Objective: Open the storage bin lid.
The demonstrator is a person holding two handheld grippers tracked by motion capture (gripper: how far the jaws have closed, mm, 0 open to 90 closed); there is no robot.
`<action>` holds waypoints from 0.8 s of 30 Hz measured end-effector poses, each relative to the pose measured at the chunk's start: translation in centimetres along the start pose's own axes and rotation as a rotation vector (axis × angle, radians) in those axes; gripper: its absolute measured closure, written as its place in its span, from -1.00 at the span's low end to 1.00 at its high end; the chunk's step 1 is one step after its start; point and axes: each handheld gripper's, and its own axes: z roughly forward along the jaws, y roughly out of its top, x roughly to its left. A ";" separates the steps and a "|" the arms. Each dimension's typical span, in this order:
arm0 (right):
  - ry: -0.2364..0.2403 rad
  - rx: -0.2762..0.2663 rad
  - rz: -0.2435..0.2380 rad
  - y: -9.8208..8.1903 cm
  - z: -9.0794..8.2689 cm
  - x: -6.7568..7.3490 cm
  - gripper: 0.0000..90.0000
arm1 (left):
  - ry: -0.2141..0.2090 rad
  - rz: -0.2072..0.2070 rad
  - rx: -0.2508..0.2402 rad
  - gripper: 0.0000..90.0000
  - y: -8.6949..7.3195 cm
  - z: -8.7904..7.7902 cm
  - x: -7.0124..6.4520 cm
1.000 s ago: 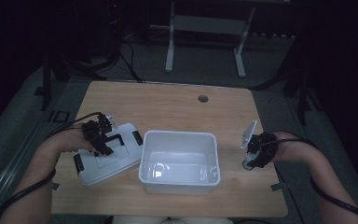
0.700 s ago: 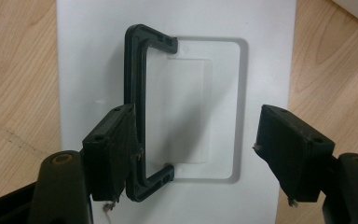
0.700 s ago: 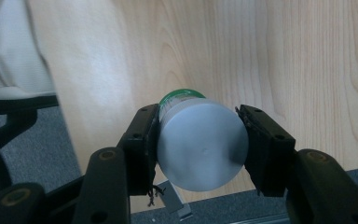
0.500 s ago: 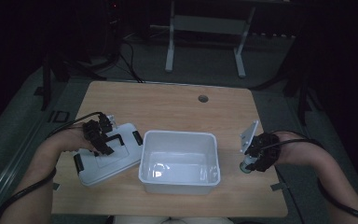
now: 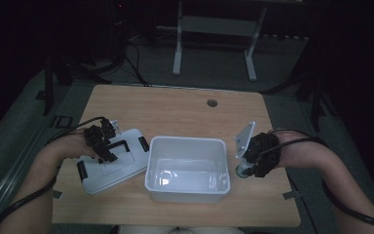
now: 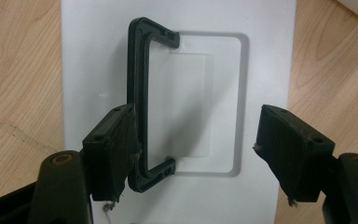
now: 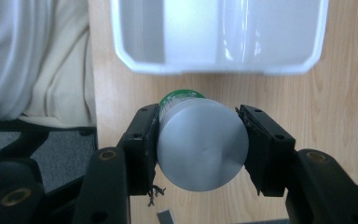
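One bin (image 5: 187, 170), one lid (image 5: 112, 163), one can (image 7: 200, 140)

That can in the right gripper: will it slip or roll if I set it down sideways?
The can looks smooth and metallic, so it may slide between the right gripper's flat jaws. It is round, so on its side it would likely roll across the table. It looks rigid, unlikely to dent.

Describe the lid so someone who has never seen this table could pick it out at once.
On the wooden table, find the open white bin near the front edge. The lid lies flat on the tabletop on the bin's left, under the left gripper. It is the only flat white panel with a black handle and black end clips.
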 end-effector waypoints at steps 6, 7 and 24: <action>-0.002 -0.048 -0.046 2.2 -0.8 0.3 0.11 | -0.001 0.000 -0.001 -0.35 -0.1 0.1 0.1; 0.004 -0.053 -0.048 2.6 -0.8 0.3 0.11 | 0.001 -0.002 -0.003 -0.35 -0.1 0.1 0.1; 0.029 -0.036 -0.109 6.4 2.5 -0.2 0.11 | 0.001 -0.012 0.004 -0.35 -0.5 0.3 0.1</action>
